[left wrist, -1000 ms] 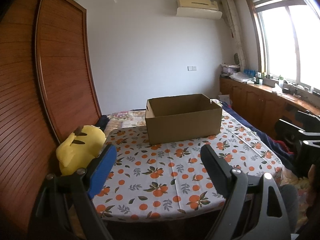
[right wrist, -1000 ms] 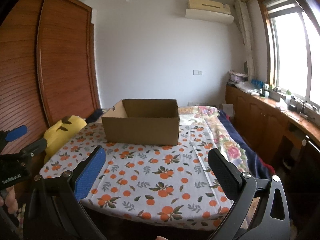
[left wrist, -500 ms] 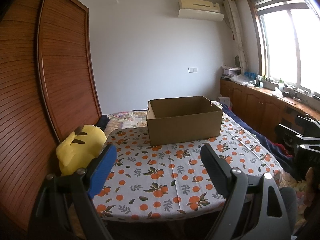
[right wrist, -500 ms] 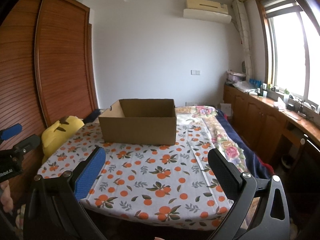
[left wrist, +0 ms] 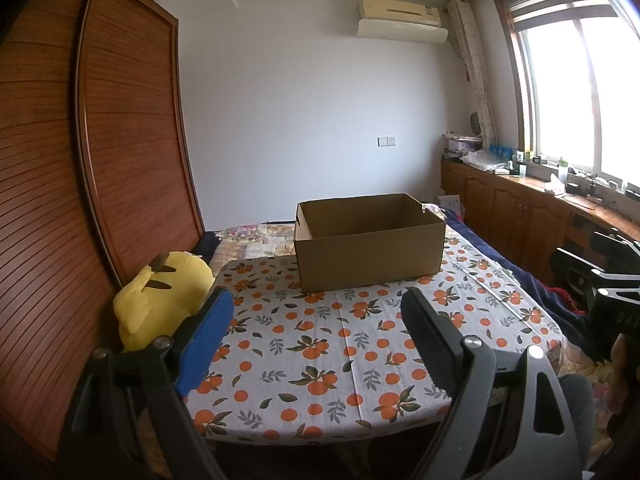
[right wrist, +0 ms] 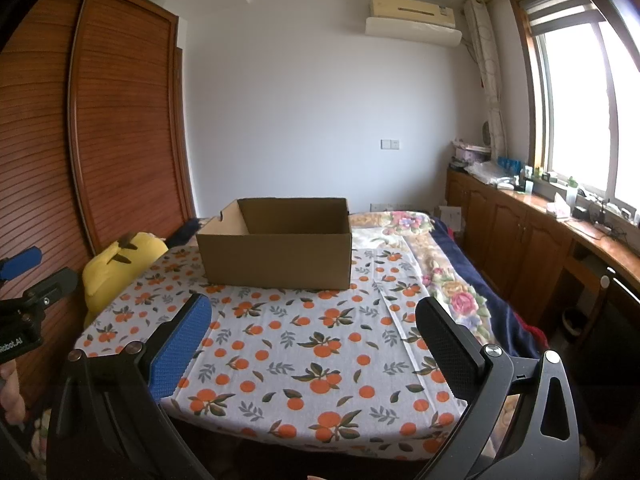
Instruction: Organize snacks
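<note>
**A:** Start at the left. What is there?

**B:** A wooden louvred wardrobe (left wrist: 120,140) runs along the left wall. Against it, just off the table's left edge, sits a yellow plush toy (left wrist: 160,296) with dark ear tips.

**A:** And the left gripper?

**B:** The left gripper (left wrist: 316,316) hangs over the near edge of the table, released, its jaws spread wide with nothing between them. One finger pad is blue, the other black.

**A:** The table itself?

**B:** It wears an orange-print tablecloth (left wrist: 328,344). An open cardboard box (left wrist: 368,256) stands toward the far edge, near the middle. Its inside looks bare from here, though the floor of it is hidden, so I cannot be sure.

**A:** Snacks?

**B:** I see none on the cloth.

**A:** The right side?

**B:** The right gripper (right wrist: 316,320) is also spread open and grasps nothing, held over the near edge. Beyond the table lies a bed with a floral quilt (right wrist: 448,280), then wooden cabinets (right wrist: 532,240) under a bright window (right wrist: 576,112). An air conditioner (right wrist: 412,16) hangs high on the back wall.
</note>
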Demonstrator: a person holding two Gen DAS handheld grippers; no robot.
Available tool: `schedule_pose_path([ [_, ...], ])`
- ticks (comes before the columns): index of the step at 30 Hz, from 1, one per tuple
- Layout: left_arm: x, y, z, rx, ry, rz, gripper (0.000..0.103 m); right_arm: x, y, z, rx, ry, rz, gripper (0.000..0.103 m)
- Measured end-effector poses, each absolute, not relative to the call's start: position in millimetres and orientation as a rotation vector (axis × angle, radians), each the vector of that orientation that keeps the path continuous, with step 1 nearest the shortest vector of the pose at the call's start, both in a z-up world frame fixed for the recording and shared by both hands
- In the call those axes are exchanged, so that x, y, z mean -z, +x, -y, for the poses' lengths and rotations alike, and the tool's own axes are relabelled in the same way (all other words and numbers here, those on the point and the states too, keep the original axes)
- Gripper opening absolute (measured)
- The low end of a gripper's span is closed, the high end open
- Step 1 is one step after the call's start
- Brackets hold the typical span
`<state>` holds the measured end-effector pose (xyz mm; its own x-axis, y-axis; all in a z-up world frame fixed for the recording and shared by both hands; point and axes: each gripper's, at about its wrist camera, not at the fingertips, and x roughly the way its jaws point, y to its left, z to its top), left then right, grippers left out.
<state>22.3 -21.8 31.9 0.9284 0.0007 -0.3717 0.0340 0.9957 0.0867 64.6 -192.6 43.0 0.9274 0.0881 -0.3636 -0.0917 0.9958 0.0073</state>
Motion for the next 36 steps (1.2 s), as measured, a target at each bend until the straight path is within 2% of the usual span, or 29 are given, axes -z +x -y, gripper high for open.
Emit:
schedule_pose_path([
  [36,-35.0,21.8,20.3,0.013,0.093,-0.386,0.087,-39.5,65.7,197.1,-0.086,-0.005,-0.378,0.103],
])
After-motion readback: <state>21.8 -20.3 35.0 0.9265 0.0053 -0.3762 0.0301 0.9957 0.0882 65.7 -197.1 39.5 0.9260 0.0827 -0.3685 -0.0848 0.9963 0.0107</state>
